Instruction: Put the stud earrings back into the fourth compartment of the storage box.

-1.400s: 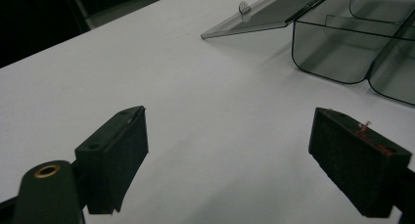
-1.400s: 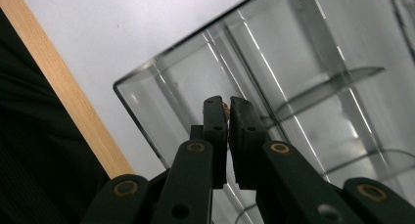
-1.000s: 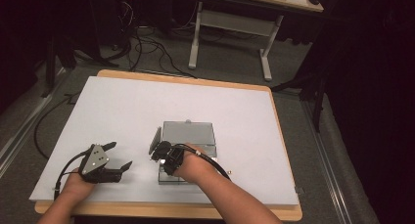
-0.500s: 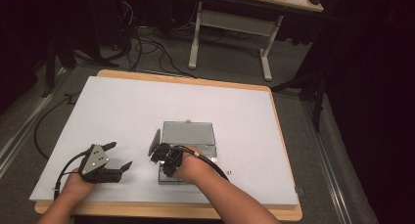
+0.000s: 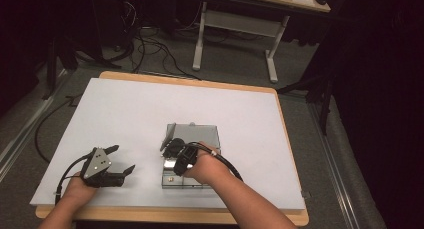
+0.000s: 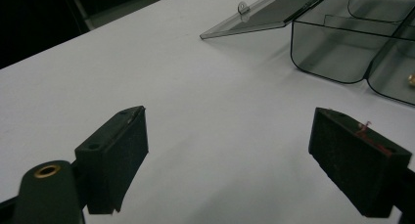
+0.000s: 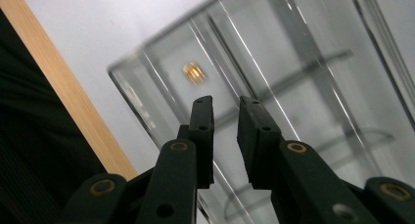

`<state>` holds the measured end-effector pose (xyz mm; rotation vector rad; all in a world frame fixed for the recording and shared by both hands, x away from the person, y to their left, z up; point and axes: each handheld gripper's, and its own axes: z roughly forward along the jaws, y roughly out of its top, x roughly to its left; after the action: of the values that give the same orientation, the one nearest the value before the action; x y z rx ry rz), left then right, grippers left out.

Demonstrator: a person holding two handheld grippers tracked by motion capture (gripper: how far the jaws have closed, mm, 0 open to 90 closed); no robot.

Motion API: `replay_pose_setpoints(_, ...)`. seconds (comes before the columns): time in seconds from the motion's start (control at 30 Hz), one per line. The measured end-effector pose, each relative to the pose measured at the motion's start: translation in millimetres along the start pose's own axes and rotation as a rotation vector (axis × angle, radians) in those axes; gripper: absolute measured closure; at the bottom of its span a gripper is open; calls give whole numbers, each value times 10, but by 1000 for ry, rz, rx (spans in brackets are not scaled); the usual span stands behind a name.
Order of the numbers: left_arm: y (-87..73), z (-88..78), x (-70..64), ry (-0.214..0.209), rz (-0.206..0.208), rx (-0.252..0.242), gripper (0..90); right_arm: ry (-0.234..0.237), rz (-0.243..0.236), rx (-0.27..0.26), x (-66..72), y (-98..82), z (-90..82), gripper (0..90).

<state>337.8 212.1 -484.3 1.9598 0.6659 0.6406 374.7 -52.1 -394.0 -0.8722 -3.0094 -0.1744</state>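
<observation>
Hovering over the clear compartment box [image 5: 192, 156] near the middle of the table's near edge, with the right gripper [image 7: 226, 114] pointing down into it and its jaws parted by a narrow gap, having just been opening, nothing between them. Leaving a small brass piece [image 7: 194, 72] lying loose on the floor of the compartment nearest the table's near edge, just beyond the jaw tips. Resting the left gripper [image 6: 230, 150] toward the table's near left corner, jaws spread wide and empty, well apart from the box.

Judging the brass piece as light, hard and smooth, likely to skid or roll on the slick plastic floor; pinching it squarely across its short sides, with the pads [image 7: 203, 121] low and straight down, looking safest. Treating the box itself as thin, stiff and light, liable to slide if nudged, with its hinged lid [image 6: 266, 11] lying open and flat toward the table's far edge.

Working on a plain white sheet [image 5: 125, 114] covering a wooden table [image 5: 285, 134], smooth and bare apart from the box. Sitting in a dim room with a grey floor, loose cables [image 5: 150, 44] and a white-legged bench [image 5: 235, 29] beyond the far edge.
</observation>
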Motion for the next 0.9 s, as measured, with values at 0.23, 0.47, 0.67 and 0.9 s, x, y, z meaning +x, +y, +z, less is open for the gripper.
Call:
replay_pose_setpoints(0.23, 0, 0, 1, 1, 0, 1, 151, -23, 58, 5, -181, -280, -129, 758)
replay_pose_setpoints(0.47, 1, 1, 1, 3, 1, 3, 151, -42, 127, 18, -318, -540, -242, 756)
replay_pose_setpoints(0.67, 2, 3, -2, 3, 3, 5, 151, -48, 171, 14, -437, -791, -285, 758)
replay_pose_setpoints(0.9, 1, 3, -5, 6, 5, 5, 151, -62, 220, 15, -547, -1058, -306, 755)
